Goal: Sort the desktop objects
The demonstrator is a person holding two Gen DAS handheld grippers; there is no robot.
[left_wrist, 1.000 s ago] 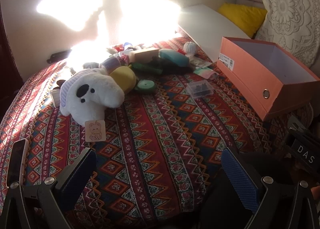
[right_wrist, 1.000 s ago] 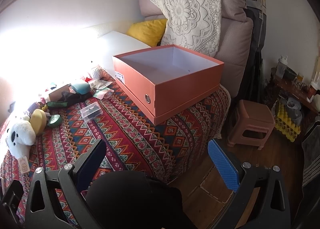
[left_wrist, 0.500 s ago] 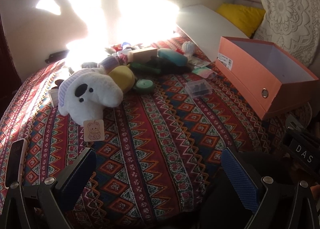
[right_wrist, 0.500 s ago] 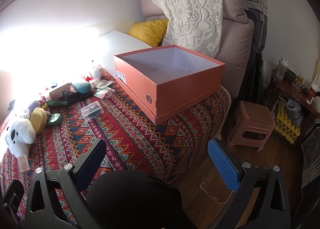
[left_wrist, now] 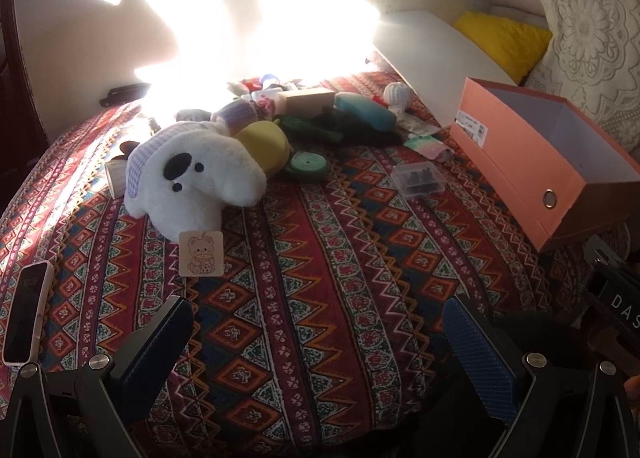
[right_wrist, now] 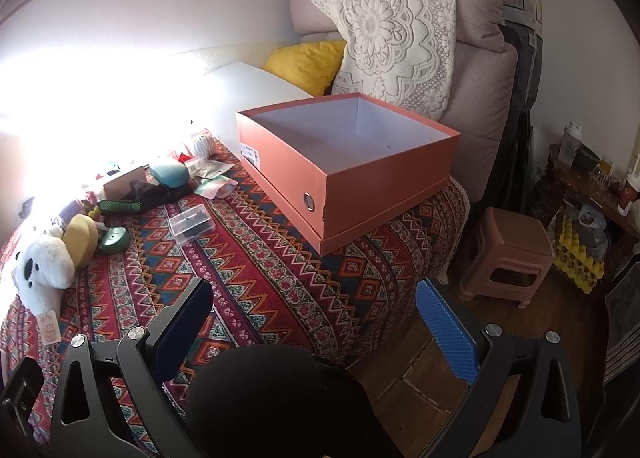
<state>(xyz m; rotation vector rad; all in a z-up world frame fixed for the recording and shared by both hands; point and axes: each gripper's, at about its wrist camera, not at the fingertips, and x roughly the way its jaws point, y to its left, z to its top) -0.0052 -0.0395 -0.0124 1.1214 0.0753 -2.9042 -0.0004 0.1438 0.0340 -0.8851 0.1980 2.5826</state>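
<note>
Patterned red cloth (left_wrist: 320, 298) across the whole lower frame, nothing on it beneath either tool. Left gripper (left_wrist: 320, 342) at bottom centre of the left view, jaws spread wide, holding nothing. Right gripper (right_wrist: 316, 322) at bottom of the right view, likewise released and bare. White plush dog (left_wrist: 192, 178) at centre left, paper tag (left_wrist: 200, 254) just below. Clutter behind it: yellow pouch (left_wrist: 266, 146), green tape roll (left_wrist: 308, 166), clear plastic case (left_wrist: 418, 180). Orange box (right_wrist: 348, 166) at centre of the right view, open, interior bare. Phone (left_wrist: 24, 314) at lower left edge.
</note>
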